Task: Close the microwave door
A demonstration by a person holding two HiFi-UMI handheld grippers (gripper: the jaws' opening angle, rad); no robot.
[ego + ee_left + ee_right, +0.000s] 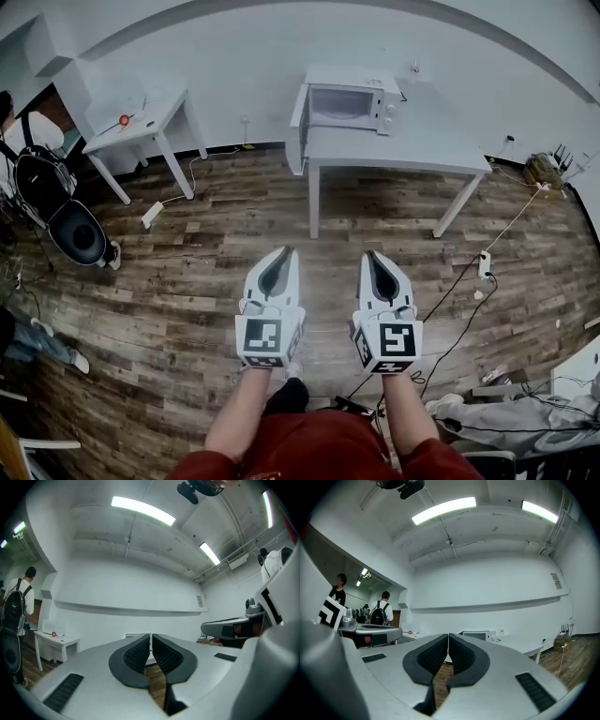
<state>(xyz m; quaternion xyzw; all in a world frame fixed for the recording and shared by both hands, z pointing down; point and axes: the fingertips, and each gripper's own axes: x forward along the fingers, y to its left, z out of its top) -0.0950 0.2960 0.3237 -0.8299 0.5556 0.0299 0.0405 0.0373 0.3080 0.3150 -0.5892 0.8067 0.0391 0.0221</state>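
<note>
My left gripper (280,259) and right gripper (375,259) are both pressed together and empty. The microwave (349,105) stands far ahead, its door (298,114) swung open leftward.
</note>
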